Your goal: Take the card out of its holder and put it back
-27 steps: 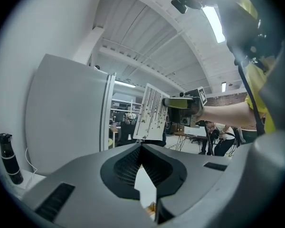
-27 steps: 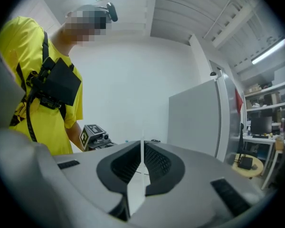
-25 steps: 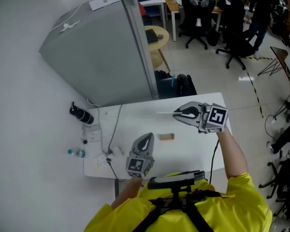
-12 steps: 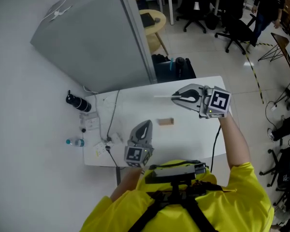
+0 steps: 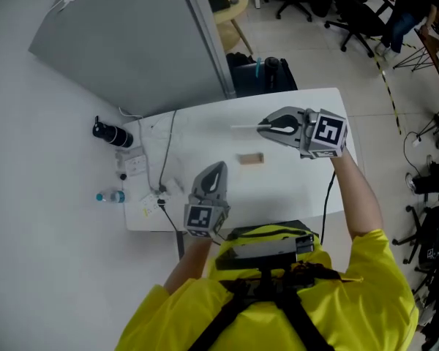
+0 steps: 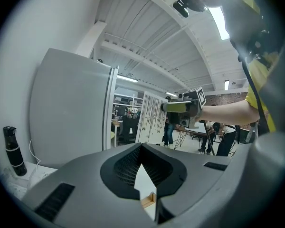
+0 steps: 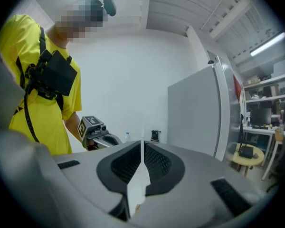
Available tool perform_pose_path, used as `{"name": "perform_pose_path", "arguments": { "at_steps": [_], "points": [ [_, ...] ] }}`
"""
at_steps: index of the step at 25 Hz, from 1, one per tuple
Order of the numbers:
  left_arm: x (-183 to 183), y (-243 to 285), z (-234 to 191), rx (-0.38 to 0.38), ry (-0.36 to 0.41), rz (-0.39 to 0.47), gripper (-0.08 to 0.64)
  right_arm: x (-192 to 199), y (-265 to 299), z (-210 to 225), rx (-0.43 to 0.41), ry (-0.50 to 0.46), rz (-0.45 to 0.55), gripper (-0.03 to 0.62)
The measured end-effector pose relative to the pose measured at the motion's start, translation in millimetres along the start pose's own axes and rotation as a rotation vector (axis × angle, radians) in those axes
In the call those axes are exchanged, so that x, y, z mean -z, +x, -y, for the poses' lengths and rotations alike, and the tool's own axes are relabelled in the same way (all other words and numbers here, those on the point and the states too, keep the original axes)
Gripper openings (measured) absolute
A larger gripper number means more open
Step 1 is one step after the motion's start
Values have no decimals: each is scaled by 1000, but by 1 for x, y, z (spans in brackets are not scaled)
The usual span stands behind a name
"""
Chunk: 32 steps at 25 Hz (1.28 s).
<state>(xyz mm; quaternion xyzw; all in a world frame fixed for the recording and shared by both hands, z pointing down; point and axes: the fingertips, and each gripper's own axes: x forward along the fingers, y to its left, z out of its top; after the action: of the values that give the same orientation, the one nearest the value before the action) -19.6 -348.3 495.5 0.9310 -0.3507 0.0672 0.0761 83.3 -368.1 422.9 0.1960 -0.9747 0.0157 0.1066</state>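
My right claw (image 5: 265,129) is clamped on the thin white card (image 5: 243,127), holding it edge-on over the white table (image 5: 293,192). The small wooden holder (image 5: 251,159) lies on the table, apart from the card and between my two claws. My left claw (image 5: 215,171) is closed on nothing, near the table's front edge.

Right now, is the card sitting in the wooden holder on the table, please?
No, the right hand-held gripper holds the card clear of the wooden holder.
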Motion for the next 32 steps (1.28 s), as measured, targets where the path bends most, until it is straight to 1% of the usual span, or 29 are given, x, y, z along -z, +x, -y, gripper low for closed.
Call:
{"name": "perform_pose_path", "arguments": {
  "at_steps": [4,7,10,15,18,22,25,32],
  "points": [
    [13,-1,-5,-11,-14,-30,0,54,14,5,-2,77,-19,21],
    [27,1,-8,-14,-23,-52,0,98,24,7,-6,106,-55,21],
    [41,9,-9,-1,-21,-62,0,138,34,11,-24,147,-85,21],
    [59,22,-10,13,-40,-87,0,193,48,19,-29,210,-102,21],
    [66,23,-10,16,-43,-101,0,219,56,20,-35,228,-116,22],
    [78,21,-8,5,-51,-128,0,238,61,19,-49,239,-125,23],
    [89,22,-7,2,-55,-154,0,244,63,21,-68,233,-126,23],
    [105,22,-6,-5,-78,-167,0,251,67,17,-111,206,-137,22]
  ]
}}
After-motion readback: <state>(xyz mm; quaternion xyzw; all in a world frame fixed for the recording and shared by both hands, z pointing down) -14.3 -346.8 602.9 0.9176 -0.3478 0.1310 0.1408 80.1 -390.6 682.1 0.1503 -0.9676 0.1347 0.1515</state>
